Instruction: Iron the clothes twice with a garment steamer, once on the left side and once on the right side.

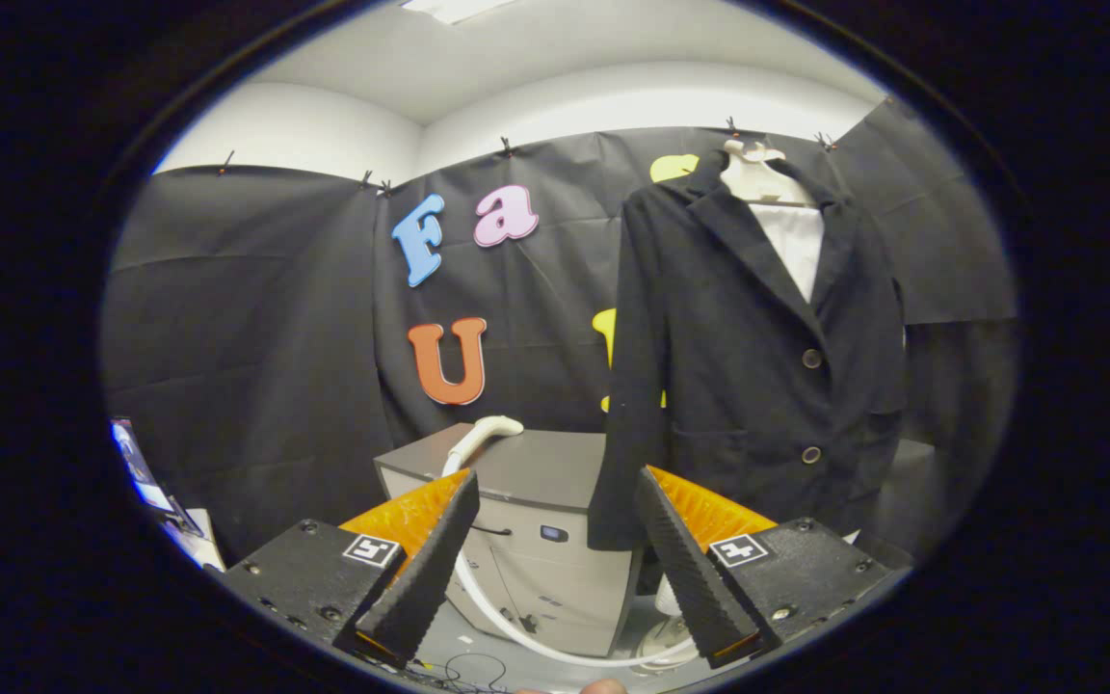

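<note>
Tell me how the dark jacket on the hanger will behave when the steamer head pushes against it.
The jacket is probably floppy: its sleeve hangs limp. Hung from a hanger, it will likely swing away. The steamer head rests on the cabinet; the gripper has jaws open, holding nothing.

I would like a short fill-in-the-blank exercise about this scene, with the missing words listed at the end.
1. The dark jacket hangs on a ____ in front of the booth wall.
2. The steamer head lies on top of the grey ____, beyond the fingers.
3. The gripper is ____, with nothing between its fingers.
4. The white hose runs down from the steamer head toward the ____.

Missing words: hanger; cabinet; open; floor
</note>
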The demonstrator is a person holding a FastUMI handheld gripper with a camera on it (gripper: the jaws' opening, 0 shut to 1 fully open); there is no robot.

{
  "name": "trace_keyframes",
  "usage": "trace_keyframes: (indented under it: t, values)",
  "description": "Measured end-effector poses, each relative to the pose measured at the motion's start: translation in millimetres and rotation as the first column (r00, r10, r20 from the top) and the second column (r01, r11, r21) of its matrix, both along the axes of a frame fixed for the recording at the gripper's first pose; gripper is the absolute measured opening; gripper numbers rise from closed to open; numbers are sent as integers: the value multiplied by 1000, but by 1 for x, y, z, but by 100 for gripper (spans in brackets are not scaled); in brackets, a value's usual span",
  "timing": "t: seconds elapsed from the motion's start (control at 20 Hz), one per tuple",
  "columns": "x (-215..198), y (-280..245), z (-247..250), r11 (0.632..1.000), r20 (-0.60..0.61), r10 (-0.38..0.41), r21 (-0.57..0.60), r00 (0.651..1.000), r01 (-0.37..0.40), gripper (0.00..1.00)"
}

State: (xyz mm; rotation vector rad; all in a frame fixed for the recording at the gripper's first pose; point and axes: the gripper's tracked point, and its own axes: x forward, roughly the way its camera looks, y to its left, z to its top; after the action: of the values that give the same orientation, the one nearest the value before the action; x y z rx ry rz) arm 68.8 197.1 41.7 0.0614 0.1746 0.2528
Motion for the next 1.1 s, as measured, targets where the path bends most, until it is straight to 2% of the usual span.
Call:
trace_keyframes:
  t: [0.25, 0.45, 0.65, 0.8, 1.1]
  values:
    - [62, 45, 1, 996, -54, 88, -9, 995, -88, 100]
    - [122, 86, -9, 985, -139, 174, 11, 975, -175, 100]
    - [174, 137, -30, 968, -302, 247, 35, 921, -248, 100]
    - [212, 180, -31, 955, -370, 291, 54, 882, -292, 100]
    - [288, 241, -57, 961, -540, 249, 35, 804, -275, 100]
